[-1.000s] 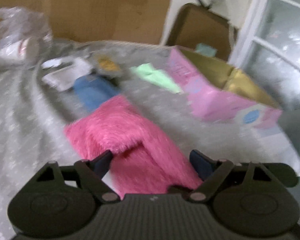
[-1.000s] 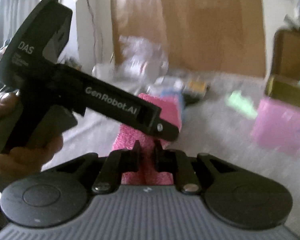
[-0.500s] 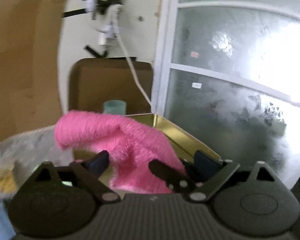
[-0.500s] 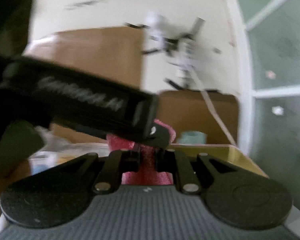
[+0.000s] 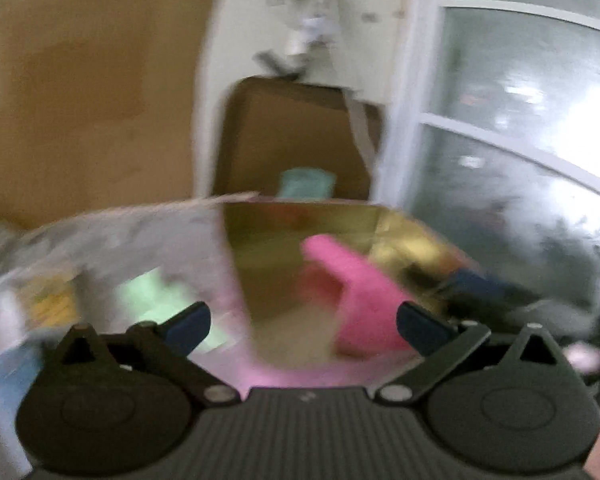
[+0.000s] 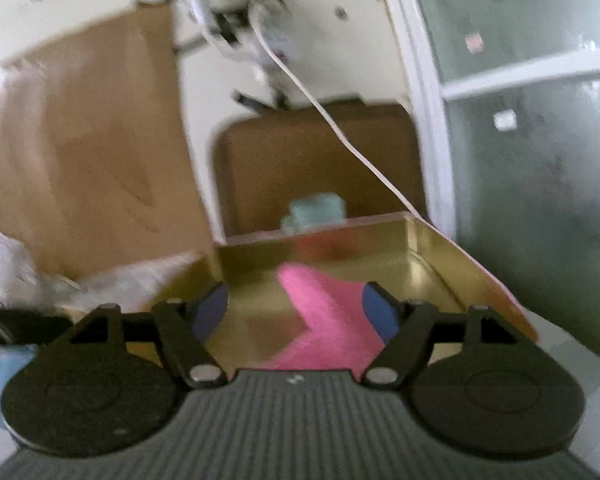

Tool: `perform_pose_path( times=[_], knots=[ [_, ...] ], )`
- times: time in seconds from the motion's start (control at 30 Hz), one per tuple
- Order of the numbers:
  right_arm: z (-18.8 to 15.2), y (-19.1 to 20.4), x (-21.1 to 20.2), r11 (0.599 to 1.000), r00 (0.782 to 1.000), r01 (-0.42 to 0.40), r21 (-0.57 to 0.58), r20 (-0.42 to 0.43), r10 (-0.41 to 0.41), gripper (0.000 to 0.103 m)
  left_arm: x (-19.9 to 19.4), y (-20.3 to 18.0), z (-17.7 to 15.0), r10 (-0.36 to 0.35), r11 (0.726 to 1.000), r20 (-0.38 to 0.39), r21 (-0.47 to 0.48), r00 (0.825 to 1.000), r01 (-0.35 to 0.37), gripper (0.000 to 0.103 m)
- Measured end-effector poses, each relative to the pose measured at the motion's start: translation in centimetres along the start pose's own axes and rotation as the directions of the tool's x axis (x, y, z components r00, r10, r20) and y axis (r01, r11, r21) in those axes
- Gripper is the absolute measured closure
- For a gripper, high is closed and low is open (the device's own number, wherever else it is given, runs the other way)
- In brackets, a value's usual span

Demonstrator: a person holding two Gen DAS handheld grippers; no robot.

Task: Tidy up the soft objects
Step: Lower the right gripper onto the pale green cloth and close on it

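Observation:
A fluffy pink cloth (image 5: 360,292) lies inside an open box with a gold inner lining (image 5: 268,236) and pink outer walls. It also shows in the right wrist view (image 6: 324,320), inside the same gold-lined box (image 6: 432,256). My left gripper (image 5: 302,322) is open and empty, above the near wall of the box. My right gripper (image 6: 294,314) is open and empty, just above the box, with the pink cloth below its jaws. Both views are blurred.
A light green cloth (image 5: 152,296) and a blue item (image 5: 12,368) lie on the grey patterned cover left of the box. A brown chair back (image 6: 320,160) with a teal object (image 6: 316,210) stands behind. A frosted window (image 6: 540,140) is on the right.
Both grippers carried the pink cloth from the table up and over to the box. Both have opened and let go; the cloth now lies inside the box.

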State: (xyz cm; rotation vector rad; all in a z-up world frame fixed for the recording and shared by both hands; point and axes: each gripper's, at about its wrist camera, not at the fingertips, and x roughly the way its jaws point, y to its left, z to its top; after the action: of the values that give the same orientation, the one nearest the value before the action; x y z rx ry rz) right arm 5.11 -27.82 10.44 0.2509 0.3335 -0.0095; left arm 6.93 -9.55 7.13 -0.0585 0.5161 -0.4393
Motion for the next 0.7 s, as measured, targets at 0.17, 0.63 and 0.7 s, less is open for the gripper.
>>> perform_pose_path(
  times=[0.17,0.63,0.7],
  knots=[
    [0.4,6.4,-1.4,0.974,0.981,-0.189,-0.121,0.028,0.194,0.035,-3.2,6.0,-4.5,0.117,0.989,-0.044,-0.084,0.992,-0.121,0.001],
    [-1.0,21.5,17.5,0.935,0.809,-0.244,-0.259,-0.585,0.049,0.037,-5.1,15.7,-7.8,0.259,0.895,-0.088,-0.351,0.962,-0.274,0.001],
    [-1.5,22.2,18.7,0.933,0.794,-0.213,-0.29,-0.608,-0.008,0.036,-5.5,15.5,-7.9,0.268,0.899,-0.066,-0.34,0.961,-0.274,0.001]
  ],
)
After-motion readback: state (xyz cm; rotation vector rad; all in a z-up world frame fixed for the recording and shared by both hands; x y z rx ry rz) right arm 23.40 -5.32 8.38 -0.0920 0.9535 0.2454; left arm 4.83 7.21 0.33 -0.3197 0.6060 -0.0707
